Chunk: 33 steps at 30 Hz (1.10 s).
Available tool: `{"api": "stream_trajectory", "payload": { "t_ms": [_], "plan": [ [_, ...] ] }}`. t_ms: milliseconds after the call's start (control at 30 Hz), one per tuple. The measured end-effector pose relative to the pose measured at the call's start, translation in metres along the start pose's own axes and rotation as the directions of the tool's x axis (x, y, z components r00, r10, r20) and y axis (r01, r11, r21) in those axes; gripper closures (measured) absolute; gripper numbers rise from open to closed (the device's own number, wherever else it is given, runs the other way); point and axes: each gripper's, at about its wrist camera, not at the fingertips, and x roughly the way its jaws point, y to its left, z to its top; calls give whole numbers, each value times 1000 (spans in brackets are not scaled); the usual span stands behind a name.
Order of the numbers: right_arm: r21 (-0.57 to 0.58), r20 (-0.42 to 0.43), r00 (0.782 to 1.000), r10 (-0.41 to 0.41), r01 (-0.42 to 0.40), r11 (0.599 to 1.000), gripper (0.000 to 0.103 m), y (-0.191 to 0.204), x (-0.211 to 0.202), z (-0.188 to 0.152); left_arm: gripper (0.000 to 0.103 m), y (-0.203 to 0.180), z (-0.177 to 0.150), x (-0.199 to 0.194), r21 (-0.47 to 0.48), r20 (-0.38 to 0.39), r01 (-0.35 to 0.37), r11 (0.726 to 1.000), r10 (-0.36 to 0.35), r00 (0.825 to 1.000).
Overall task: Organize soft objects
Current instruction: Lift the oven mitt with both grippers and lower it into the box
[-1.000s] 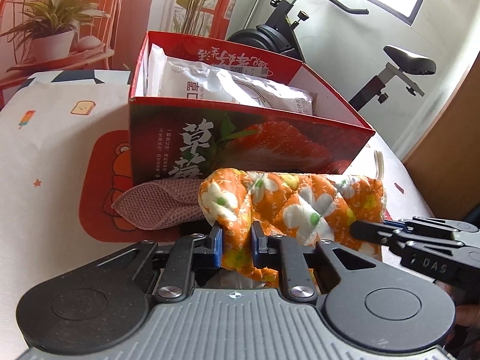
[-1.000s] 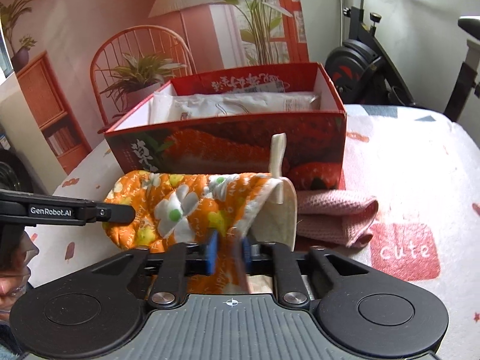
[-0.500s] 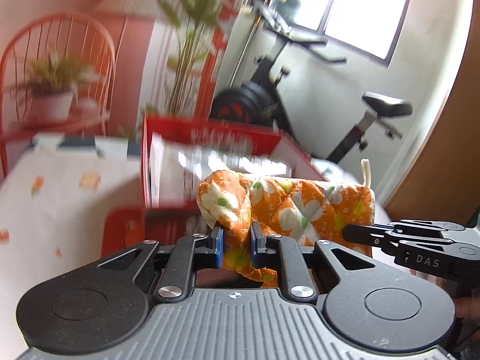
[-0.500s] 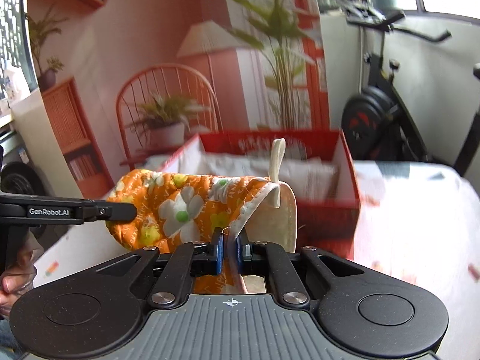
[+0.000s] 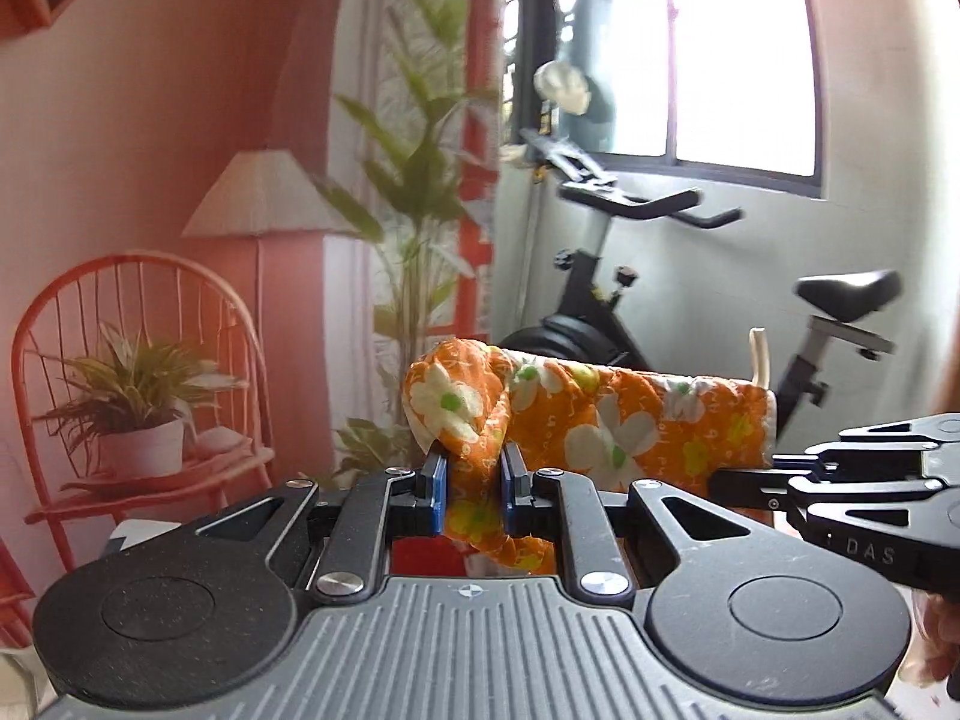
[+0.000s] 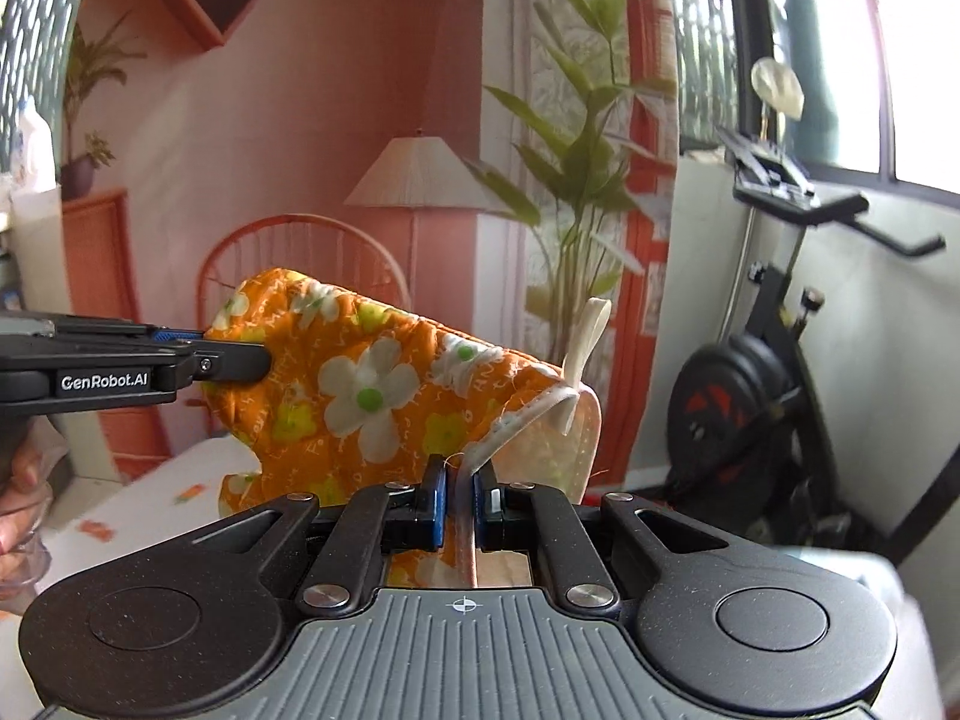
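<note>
An orange oven mitt with white flowers (image 5: 600, 414) hangs in the air between both grippers. My left gripper (image 5: 471, 495) is shut on its rounded fingertip end. My right gripper (image 6: 459, 501) is shut on its white-trimmed cuff edge, beside a cream hanging loop (image 6: 585, 348). The mitt (image 6: 360, 384) is stretched roughly level. The left gripper's fingers (image 6: 228, 363) show at the left of the right wrist view; the right gripper's fingers (image 5: 744, 483) show at the right of the left wrist view. The red box and the pink cloth are out of view.
Behind stand a wall mural with an orange chair and potted plant (image 5: 138, 396), a floor lamp (image 6: 417, 174), and a black exercise bike (image 5: 648, 276). A strip of white patterned tablecloth (image 6: 150, 498) shows low at the left.
Both grippers have lifted the mitt well up off the table. The red box, pink cloth and tabletop have dropped out of view. Both grips are unchanged.
</note>
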Motion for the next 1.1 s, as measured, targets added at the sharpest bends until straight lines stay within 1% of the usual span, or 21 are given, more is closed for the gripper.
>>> {"api": "stream_trajectory", "payload": {
  "t_ms": [67,200,333,400,500,567,600,667,767,800,867,933,1033,1100],
  "plan": [
    [-13,-13,1000,-17,16,1000,95,-3,22,2,85,4,-2,17,-9,-27,-21,1000,21,999],
    [-35,-78,996,-36,33,999,95,-6,59,-6,85,10,-17,48,-5,-92,-31,999,31,995],
    [-78,-146,988,-45,34,996,95,-4,84,-24,85,15,-35,63,-14,-152,-4,1000,2,988],
    [-79,-179,983,-45,32,996,95,-4,92,-34,85,18,-43,65,-7,-177,9,1000,-10,984],
    [-67,-234,972,-35,20,998,95,-4,102,-46,85,21,-51,72,-12,-231,33,999,-35,972],
    [-54,-257,966,-15,1,999,95,-3,99,-53,85,23,-55,77,-29,-266,51,998,-57,962],
    [-52,-264,965,-5,-9,999,95,-3,98,-55,85,24,-57,78,-31,-284,63,998,-69,956],
    [-54,-290,957,2,-18,998,95,-4,98,-61,85,22,-62,82,-20,-339,84,996,-85,937],
    [-20,-348,937,22,-31,999,95,-8,97,-67,85,22,-70,90,-26,-424,99,995,-101,900],
    [-3,-366,930,30,-34,999,95,-9,98,-69,85,23,-72,91,-38,-443,100,994,-107,890],
    [30,-396,917,43,-34,999,95,-11,99,-70,85,25,-73,93,-51,-471,105,993,-116,875],
    [77,-425,903,56,-26,997,95,-14,102,-72,85,24,-74,95,-43,-496,110,993,-117,860],
    [150,-460,885,75,-6,989,95,-18,107,-74,85,20,-78,97,-18,-525,121,992,-113,844],
    [170,-475,877,74,9,985,95,-19,111,-76,85,21,-81,101,-15,-543,116,993,-105,833]
  ]
}}
